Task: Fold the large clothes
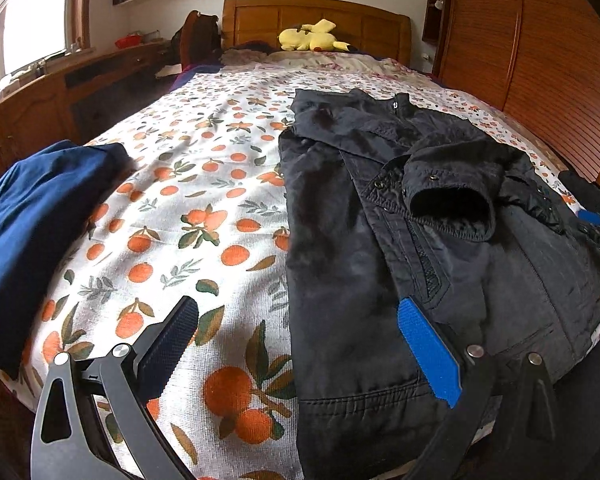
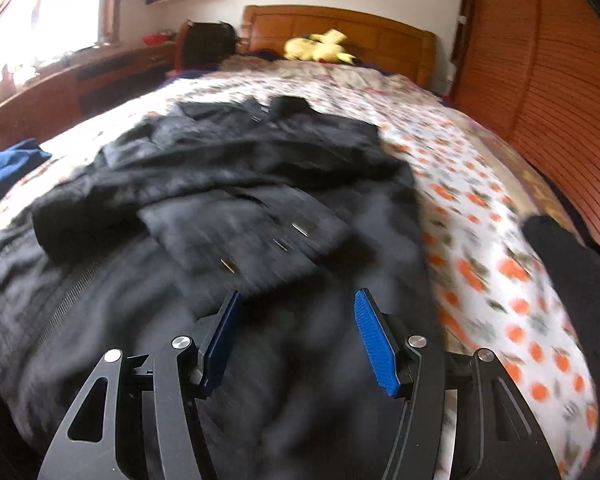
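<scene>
A black jacket (image 1: 400,240) lies flat on the bed, collar toward the headboard, with one sleeve folded across its front so the cuff (image 1: 452,204) faces me. My left gripper (image 1: 296,312) is open and empty above the jacket's left edge near the hem. My right gripper (image 2: 296,300) is open and empty over the jacket's lower part (image 2: 260,248); that view is motion-blurred. The right gripper also shows at the right edge of the left wrist view (image 1: 592,216).
The bed has an orange-print sheet (image 1: 188,208). A folded blue garment (image 1: 36,232) lies at its left edge. A yellow plush toy (image 1: 312,36) sits by the wooden headboard (image 1: 316,20). A wooden cabinet (image 1: 540,60) stands right, a low dresser (image 1: 60,96) left.
</scene>
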### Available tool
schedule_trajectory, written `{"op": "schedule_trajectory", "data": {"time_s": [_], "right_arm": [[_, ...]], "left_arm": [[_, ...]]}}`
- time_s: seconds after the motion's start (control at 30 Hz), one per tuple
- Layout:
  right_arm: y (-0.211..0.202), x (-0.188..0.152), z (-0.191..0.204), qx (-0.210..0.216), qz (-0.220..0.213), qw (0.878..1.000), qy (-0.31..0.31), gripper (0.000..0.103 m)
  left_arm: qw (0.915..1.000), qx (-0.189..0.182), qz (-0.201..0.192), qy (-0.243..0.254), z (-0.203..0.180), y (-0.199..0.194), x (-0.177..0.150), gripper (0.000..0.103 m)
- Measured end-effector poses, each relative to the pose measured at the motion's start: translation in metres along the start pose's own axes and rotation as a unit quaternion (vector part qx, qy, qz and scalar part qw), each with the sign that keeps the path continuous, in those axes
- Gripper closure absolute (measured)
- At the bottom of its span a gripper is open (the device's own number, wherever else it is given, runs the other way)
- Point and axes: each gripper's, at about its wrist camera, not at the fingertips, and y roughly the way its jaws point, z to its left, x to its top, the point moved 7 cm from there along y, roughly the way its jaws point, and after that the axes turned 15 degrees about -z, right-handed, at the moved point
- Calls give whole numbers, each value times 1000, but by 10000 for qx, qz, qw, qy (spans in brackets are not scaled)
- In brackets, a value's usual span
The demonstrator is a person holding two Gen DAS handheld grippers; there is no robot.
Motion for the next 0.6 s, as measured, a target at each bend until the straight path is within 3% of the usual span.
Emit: {"op": "schedule_trajectory", "data": {"time_s": [0.23,0.6], "right_arm": [[-43,-36,-46,-242,241,9988,344,47],[-58,-55,-39,87,509,9976,458,49]], "left_arm": [[10000,-30,14,32,-6,0,0,3],[9999,-114,-33,126,-13,-12,4,3]]}}
